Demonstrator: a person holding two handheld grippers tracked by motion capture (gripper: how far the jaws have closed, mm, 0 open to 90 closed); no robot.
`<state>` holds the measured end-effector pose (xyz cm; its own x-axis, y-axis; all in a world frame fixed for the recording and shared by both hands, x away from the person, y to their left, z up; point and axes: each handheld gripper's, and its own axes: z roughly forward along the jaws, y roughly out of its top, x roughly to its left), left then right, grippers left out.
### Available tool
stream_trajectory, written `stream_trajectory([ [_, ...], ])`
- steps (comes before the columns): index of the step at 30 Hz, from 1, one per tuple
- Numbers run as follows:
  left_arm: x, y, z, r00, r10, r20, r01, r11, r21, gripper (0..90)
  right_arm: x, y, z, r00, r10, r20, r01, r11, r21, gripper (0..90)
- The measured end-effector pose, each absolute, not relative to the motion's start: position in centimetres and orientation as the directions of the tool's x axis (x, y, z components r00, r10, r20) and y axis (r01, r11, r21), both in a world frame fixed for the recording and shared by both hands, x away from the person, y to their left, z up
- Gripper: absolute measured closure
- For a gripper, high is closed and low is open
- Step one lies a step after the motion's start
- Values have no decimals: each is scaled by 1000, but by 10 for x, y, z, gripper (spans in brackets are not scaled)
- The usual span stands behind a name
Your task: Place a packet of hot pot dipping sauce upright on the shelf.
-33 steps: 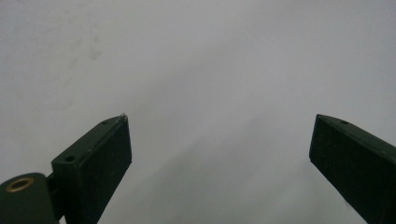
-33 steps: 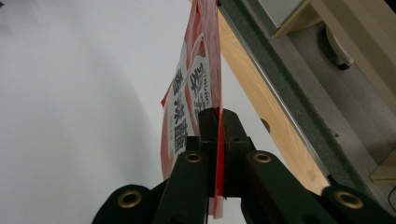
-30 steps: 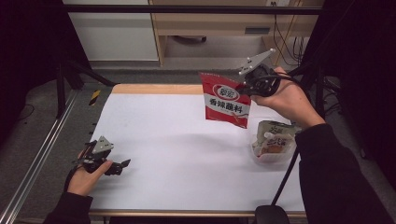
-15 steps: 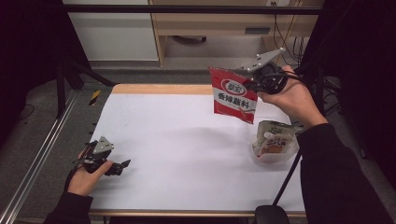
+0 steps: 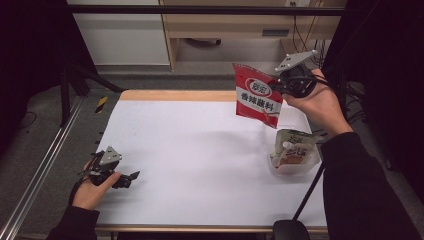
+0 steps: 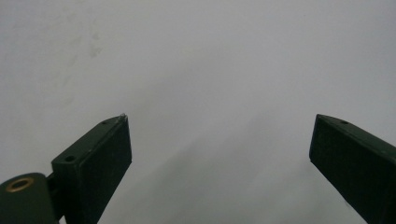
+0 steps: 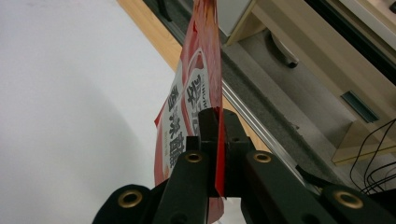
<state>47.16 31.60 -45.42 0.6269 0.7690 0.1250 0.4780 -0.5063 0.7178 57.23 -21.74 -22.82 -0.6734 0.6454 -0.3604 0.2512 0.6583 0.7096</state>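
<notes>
A: Containers first. Clear plastic tub (image 5: 295, 167) at the right side of the white worktop (image 5: 200, 150). A pale spouted pouch (image 5: 294, 148) stands in it, leaning, white cap toward the front-left. Can't tell whether anything lies under it.

B: And the red packet?

A: Red sauce packet (image 5: 258, 96), white label with red characters. Held up in the air above the far right part of the worktop, behind the tub and well apart from it. Right claw (image 5: 281, 86) is pinched tight on the packet's right edge. In the right gripper view the packet (image 7: 198, 100) rises edge-on from between the closed jaws of that claw (image 7: 215, 122).

B: Left side?

A: Left claw (image 5: 131, 176) lies at the near left of the worktop, in the person's left hand (image 5: 95, 182). Left gripper view: jaws spread wide, bare white surface between them, nothing gripped.

B: Change from a second back?

A: Packet and right hand have gone to the right and toward the far edge, tracking over the tub's side of the worktop. Grip unchanged. Left hand and claw in the same spot. Tub and pouch unmoved.
</notes>
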Motion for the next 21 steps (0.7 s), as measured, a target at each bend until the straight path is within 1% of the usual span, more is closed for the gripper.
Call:
stream_trajectory([
  [14, 472, 316, -454, 630, 767, 123, 478, -508, 717, 55, 569, -244, -227, -639, 685, -349, 275, 627, 729, 899],
  [21, 472, 315, -454, 631, 766, 123, 478, -509, 716, 55, 567, -262, -230, -615, 710, -344, 303, 615, 728, 899],
])
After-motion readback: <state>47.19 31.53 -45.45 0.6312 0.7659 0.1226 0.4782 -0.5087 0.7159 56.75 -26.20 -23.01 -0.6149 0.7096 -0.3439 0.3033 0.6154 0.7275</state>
